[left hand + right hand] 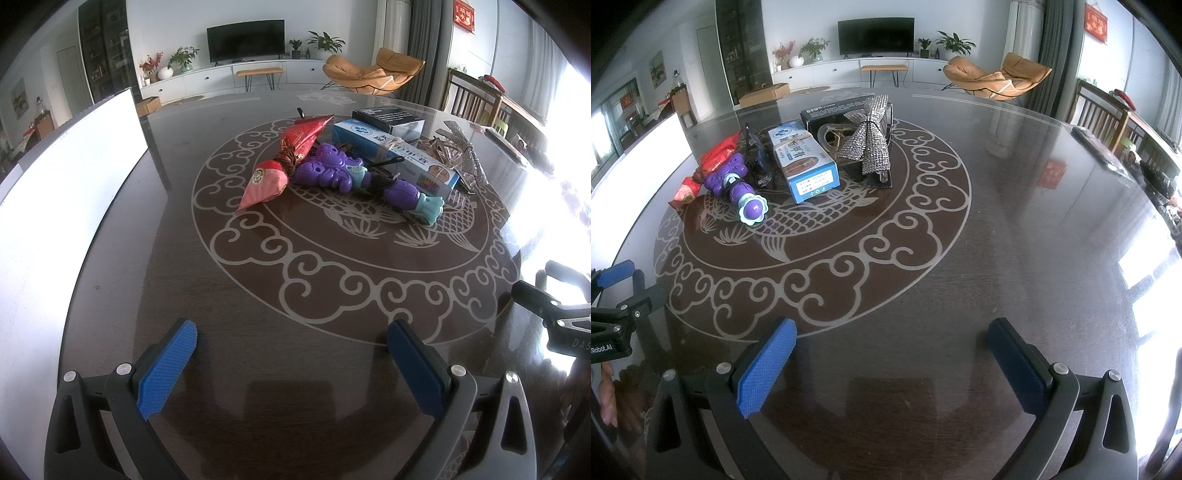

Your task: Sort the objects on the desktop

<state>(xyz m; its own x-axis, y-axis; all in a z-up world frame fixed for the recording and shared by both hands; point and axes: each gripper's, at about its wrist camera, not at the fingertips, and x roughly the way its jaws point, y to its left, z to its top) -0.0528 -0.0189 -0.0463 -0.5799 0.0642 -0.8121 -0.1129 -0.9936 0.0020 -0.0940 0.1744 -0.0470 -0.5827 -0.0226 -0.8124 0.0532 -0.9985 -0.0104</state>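
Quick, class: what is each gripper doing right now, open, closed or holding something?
Left gripper: open, holding nothing, above the table.
Right gripper: open, holding nothing.

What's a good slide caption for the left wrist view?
Open left gripper faces cluttered purple toy and boxes on table.

Left tongs (291, 341) agape, right tongs (892, 339) agape — seemingly hovering

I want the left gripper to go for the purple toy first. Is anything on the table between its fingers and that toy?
Nothing visible. The left gripper is open over bare table, and only patterned tabletop lies between it and the purple toy. The red packet touches the toy's left side; the blue box lies right behind it.
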